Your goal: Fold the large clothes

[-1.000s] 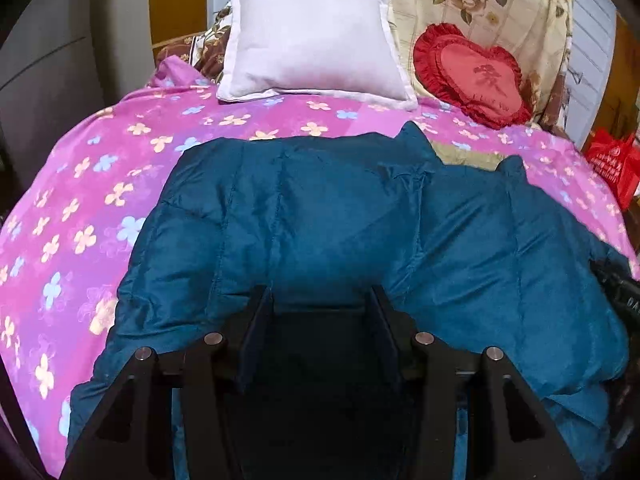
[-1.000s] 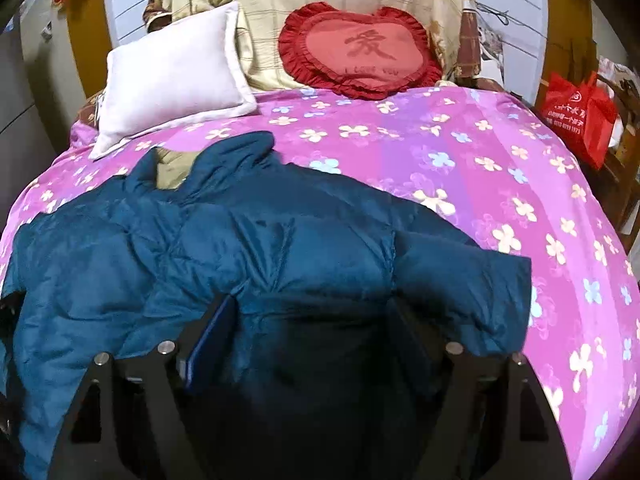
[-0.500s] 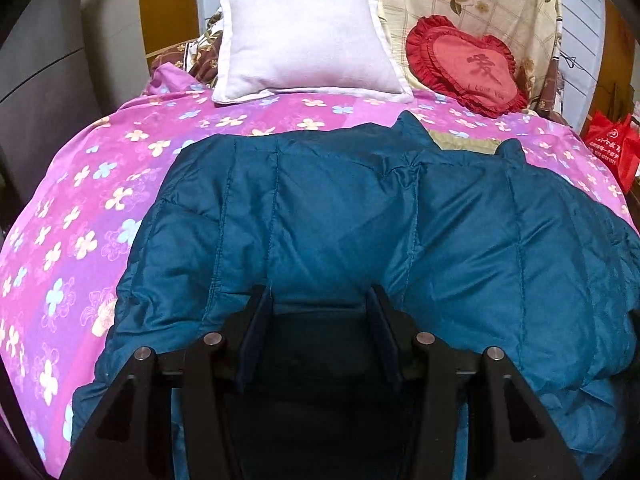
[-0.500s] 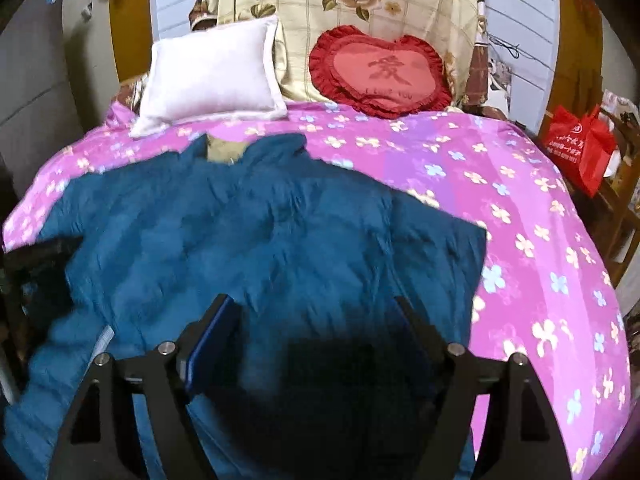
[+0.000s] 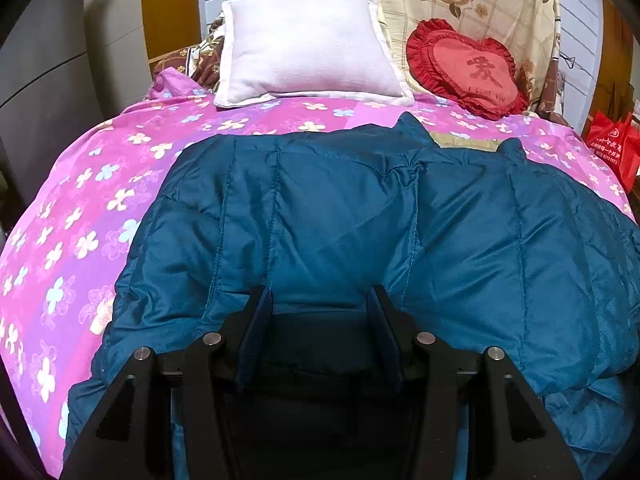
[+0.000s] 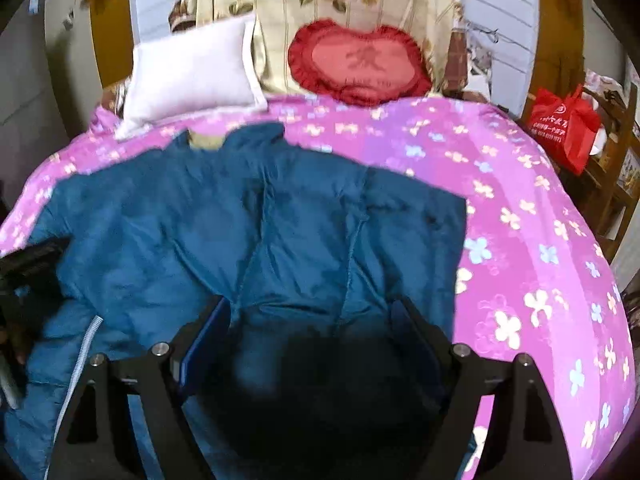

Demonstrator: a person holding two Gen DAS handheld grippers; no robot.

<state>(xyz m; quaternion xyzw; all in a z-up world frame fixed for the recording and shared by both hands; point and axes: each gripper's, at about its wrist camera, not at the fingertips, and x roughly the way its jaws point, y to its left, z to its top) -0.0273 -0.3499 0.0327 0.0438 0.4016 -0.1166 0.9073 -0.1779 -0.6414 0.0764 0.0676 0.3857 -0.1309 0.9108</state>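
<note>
A teal quilted jacket (image 5: 340, 208) lies spread, collar away from me, on a bed with a pink flowered cover (image 5: 80, 220). My left gripper (image 5: 318, 304) sits at the jacket's near hem, its jaws part closed on a thick dark fold of the hem. In the right wrist view the jacket (image 6: 240, 232) fills the left half, with its right edge straight on the cover (image 6: 540, 260). My right gripper (image 6: 312, 316) is over the near hem. Its jaws are opening wide, and the fabric lies loose between them. The left gripper (image 6: 32, 260) shows dark at the far left edge.
A white pillow (image 5: 308, 44) and a red heart cushion (image 5: 468, 68) lean against a flowered blanket at the head of the bed. To the right of the bed there is a red bag (image 6: 564, 124) by a wooden shelf (image 6: 616, 184). Grey cabinets line the left.
My right gripper drew back toward the near right. The jacket's bunched right side now lies flatter and straighter. Its jaws stand wider. The left gripper kept still.
</note>
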